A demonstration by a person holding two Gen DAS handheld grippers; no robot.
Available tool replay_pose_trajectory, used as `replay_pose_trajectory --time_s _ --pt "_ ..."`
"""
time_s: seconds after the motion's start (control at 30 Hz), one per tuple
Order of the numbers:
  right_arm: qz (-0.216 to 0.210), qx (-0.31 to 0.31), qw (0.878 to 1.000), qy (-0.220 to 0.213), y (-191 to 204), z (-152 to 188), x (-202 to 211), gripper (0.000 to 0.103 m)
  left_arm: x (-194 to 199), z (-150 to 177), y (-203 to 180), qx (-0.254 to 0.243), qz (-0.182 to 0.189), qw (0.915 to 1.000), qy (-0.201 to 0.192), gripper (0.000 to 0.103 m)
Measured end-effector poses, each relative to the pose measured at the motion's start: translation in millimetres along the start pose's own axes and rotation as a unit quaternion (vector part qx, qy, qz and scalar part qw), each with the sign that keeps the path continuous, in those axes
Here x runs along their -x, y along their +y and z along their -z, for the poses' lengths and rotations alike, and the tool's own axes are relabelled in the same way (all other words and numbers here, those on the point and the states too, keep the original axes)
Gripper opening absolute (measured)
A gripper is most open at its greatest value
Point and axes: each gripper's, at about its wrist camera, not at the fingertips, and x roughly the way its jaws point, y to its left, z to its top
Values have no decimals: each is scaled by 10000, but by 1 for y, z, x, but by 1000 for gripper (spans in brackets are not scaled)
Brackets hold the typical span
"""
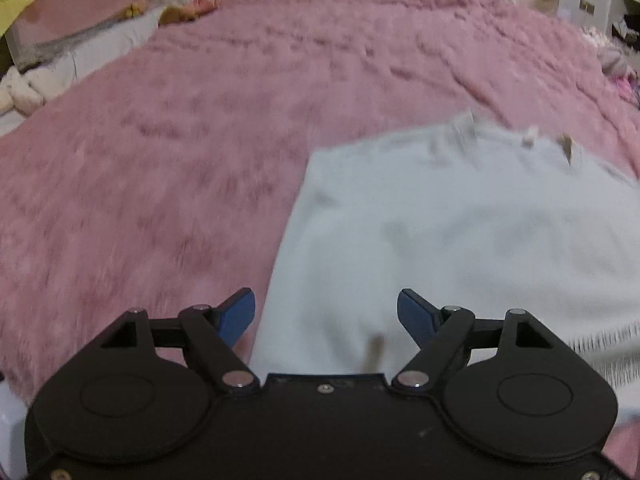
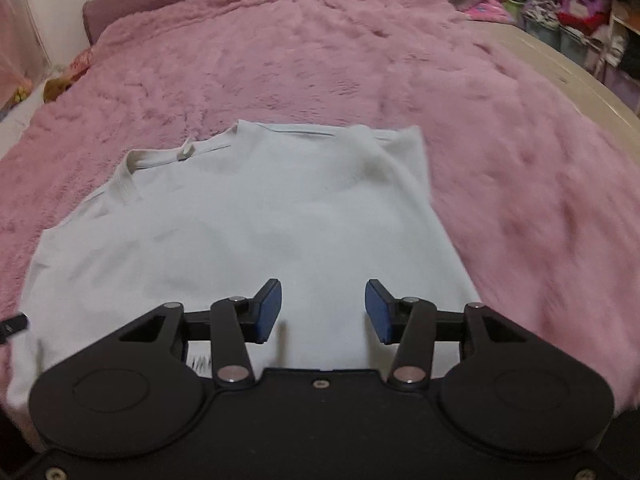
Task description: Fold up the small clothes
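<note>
- Two tools hang over a bed; neither holds anything.
- Left tool (image 1: 326, 314): blue pads set wide apart, over the shirt's left edge at 6 o'clock in its view.
- Right tool (image 2: 323, 312): pads apart too, over the shirt's near hem.
- White shirt (image 2: 248, 236) lies flat on the pink blanket (image 2: 400, 64), collar (image 2: 132, 172) toward 11 o'clock in the right view.
- Shelves (image 2: 592, 12) of clutter sit at 2 o'clock, beyond the bed.

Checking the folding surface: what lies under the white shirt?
The white cotton shirt lies flat on a fuzzy pink blanket, which shows all around it. Anything directly beneath the fabric is covered.
</note>
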Motion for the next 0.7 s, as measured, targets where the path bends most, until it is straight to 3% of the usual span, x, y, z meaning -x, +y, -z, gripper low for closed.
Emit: replay_pose_trajectory --time_s 0.07,0.13,0.2,0.27,0.43,0.6,0.63,0.67,0.7 --pt "161 30 9998 80 2 -2 -26 45 -10 -10 -2 -107 -130 9999 8 80" --pt "324 277 9983 404 5 1 -57 47 -43 -13 -3 -234 -499 9980 302 83" --pt "456 416 9968 503 12 -2 -62 49 -79 -10 7 3 -206 9968 777 85" --pt "525 567 9951 617 22 -14 -54 49 -82 -21 16 352 -114 9946 971 83" --pt "307 742 9965 211 38 -50 -35 48 -45 -76 4 182 -31 9998 123 81" --pt "512 432 9977 -107 26 -62 -75 48 -83 -91 -6 242 -132 9996 -82 81" --pt "608 432 9971 151 22 -62 -95 48 -103 -87 -7 203 -166 9996 105 82" --pt "511 420 9972 342 18 -64 -114 48 -121 -80 -7 109 -124 9985 528 85" --pt "439 345 9981 261 13 -62 -121 48 -140 -75 -6 62 22 9973 734 88"
